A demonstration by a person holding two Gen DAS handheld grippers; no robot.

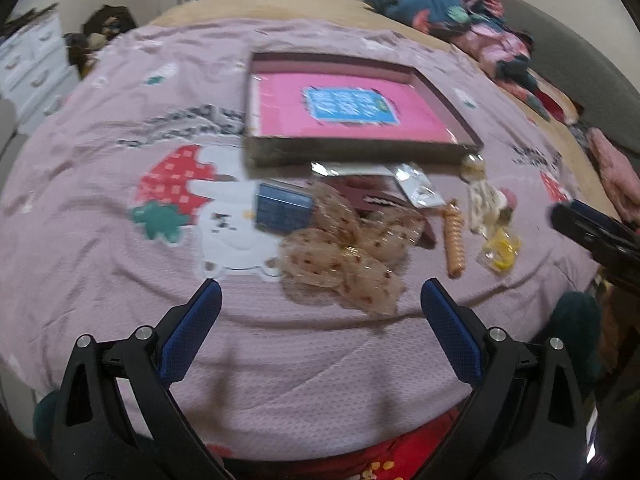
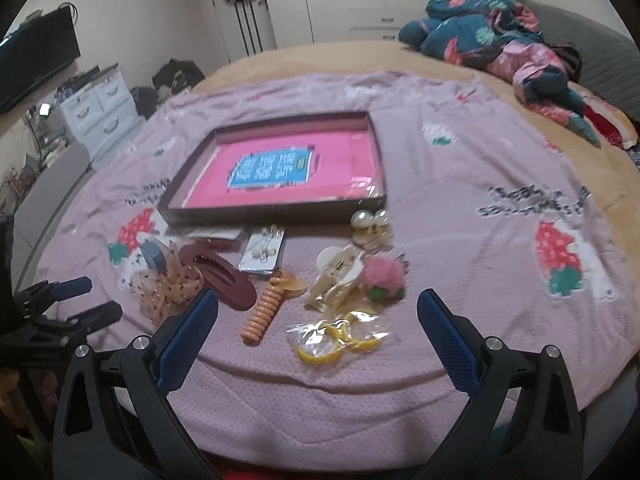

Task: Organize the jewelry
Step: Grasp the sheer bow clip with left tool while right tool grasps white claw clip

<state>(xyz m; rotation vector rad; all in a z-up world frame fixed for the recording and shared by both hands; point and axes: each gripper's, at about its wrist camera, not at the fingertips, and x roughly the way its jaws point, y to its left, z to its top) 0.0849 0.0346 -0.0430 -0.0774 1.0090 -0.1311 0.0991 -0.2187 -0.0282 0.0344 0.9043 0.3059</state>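
- The dark tray (image 2: 276, 204) sits on the pink blanket (image 2: 460, 208), nothing loaded yet by my reckoning.
- Jewelry pile (image 2: 280, 276) lies just before it.
- Left gripper (image 1: 320, 300) and right gripper (image 2: 318, 308) hover, jaws spread, empty; a pick comes next.

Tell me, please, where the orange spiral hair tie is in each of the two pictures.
Left wrist view: the orange spiral hair tie lies right of centre, beyond the right fingertip.
Right wrist view: it lies left of centre, near the left fingertip.
Shared landmark: the tray with pink bottom, behind it.
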